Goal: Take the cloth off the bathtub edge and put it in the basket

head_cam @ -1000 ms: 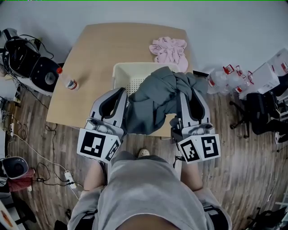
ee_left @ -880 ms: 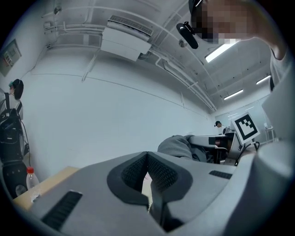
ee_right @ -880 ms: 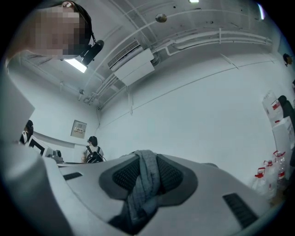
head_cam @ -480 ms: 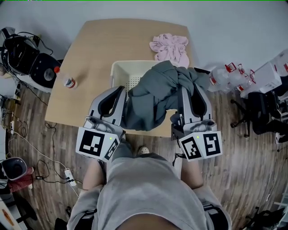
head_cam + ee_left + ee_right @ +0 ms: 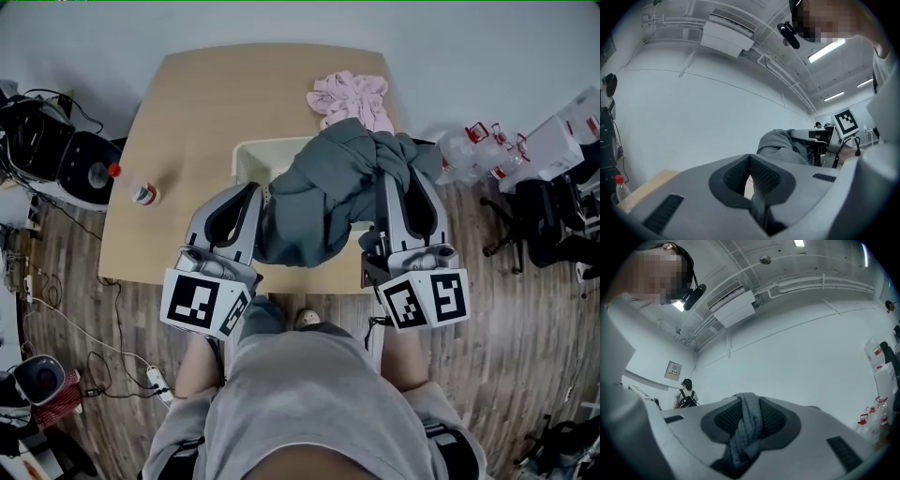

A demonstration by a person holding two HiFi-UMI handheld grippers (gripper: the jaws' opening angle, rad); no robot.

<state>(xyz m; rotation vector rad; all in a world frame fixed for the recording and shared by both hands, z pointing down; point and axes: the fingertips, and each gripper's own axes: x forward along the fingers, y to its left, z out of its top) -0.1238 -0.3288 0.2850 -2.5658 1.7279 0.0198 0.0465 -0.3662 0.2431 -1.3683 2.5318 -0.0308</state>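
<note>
a: start at the left. what's out there?

b: a red-capped bottle (image 5: 142, 194) at about 10 o'clock on the table (image 5: 206, 103), well apart from everything else. no need to mind it.

a: and the left gripper (image 5: 261, 193)?

b: its jaws are drawn almost together, with only a slit between the pads. what looks like a thin dark fold of the cloth (image 5: 323, 197) is nipped low in that slit. a slim hold, i'd judge.

a: where's the cloth, then?

b: up in the air, slung between the two tools at 12 o'clock. it's bunched over the white basket (image 5: 247, 157), which sits on the table right beneath it. its tail droops toward 6 o'clock, past the basket's near rim as far as i can tell.

a: the right gripper (image 5: 398, 187)?

b: clamped on a thick twisted rope of the grey fabric. the pads stand fairly wide only because the wad fills them. that's the firm hold.

a: so how to finish well?

b: carry both hands toward 12 o'clock till the tail clears the near rim. sink the bundle inside the walls, then let go on both sides together. steer off the pink cloth (image 5: 352, 98) at 1 o'clock, which lies just beside the basket's far corner. go gently on the left side, since that thin pinch could slip first and swing the load.
</note>
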